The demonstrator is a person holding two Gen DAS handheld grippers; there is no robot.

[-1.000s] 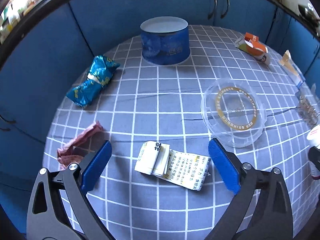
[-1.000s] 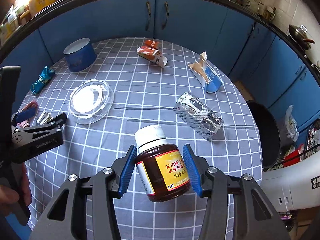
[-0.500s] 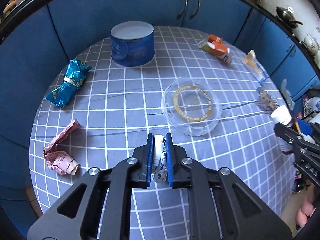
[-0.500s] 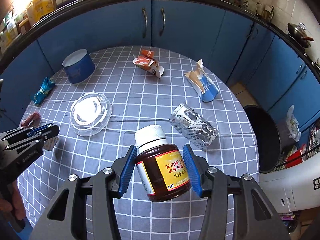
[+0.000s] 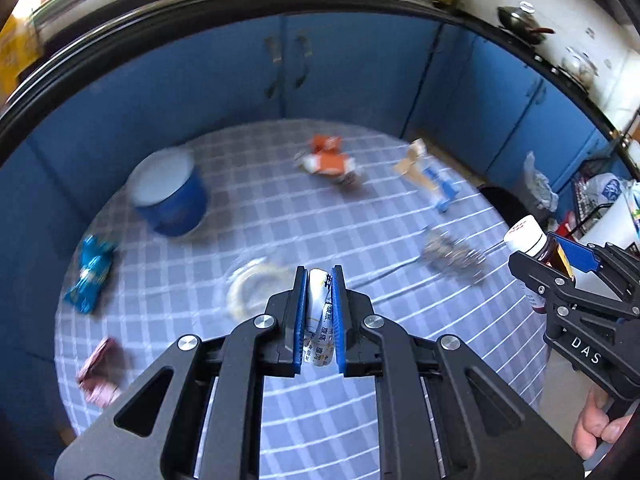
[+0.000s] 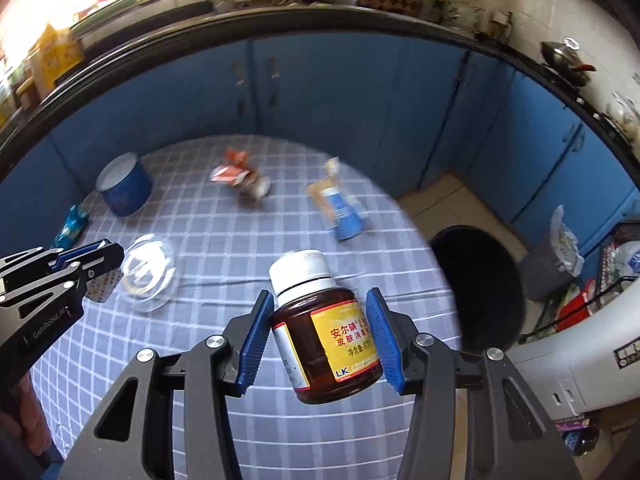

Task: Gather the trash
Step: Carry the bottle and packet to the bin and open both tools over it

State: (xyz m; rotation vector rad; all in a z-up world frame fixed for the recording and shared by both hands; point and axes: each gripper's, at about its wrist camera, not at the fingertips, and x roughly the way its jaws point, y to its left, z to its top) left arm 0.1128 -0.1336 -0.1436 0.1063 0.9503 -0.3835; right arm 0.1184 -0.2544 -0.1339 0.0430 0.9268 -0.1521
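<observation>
Standing beside the desk (image 6: 248,240), I see both tools loaded and lifted above the checked cloth. Nearest, the right gripper (image 6: 320,336) has its fingers (image 6: 256,334) spread about a bottle's width, pressed on the two sides of a brown medicine bottle (image 6: 326,344) with a white cap and yellow label. It looks rigid and smooth, likely glass or hard plastic with some weight, and it sits tilted, so I judge it could slide or twist; the ribbed blue pads on the label band, below the shoulder, seem the right place to hold.

The left gripper (image 5: 318,316) has its fingers (image 5: 300,316) almost closed, with only a folded paper leaflet (image 5: 320,320) pinched flat between them. That is light, limp and crushable; it needs little force, and a grip across the folded thickness should keep it.

Farther out on the desk lie a clear plastic lid (image 6: 150,276), a silver foil blister pack (image 5: 452,254), a blue wrapper (image 5: 90,278), a crumpled pink paper (image 5: 100,374), a blue tub (image 6: 124,190), an orange carton (image 6: 236,176) and a blue-and-tan carton (image 6: 340,210). Beyond the desk's right edge stands a dark bin (image 6: 476,284) on the floor, probably where both loads belong.
</observation>
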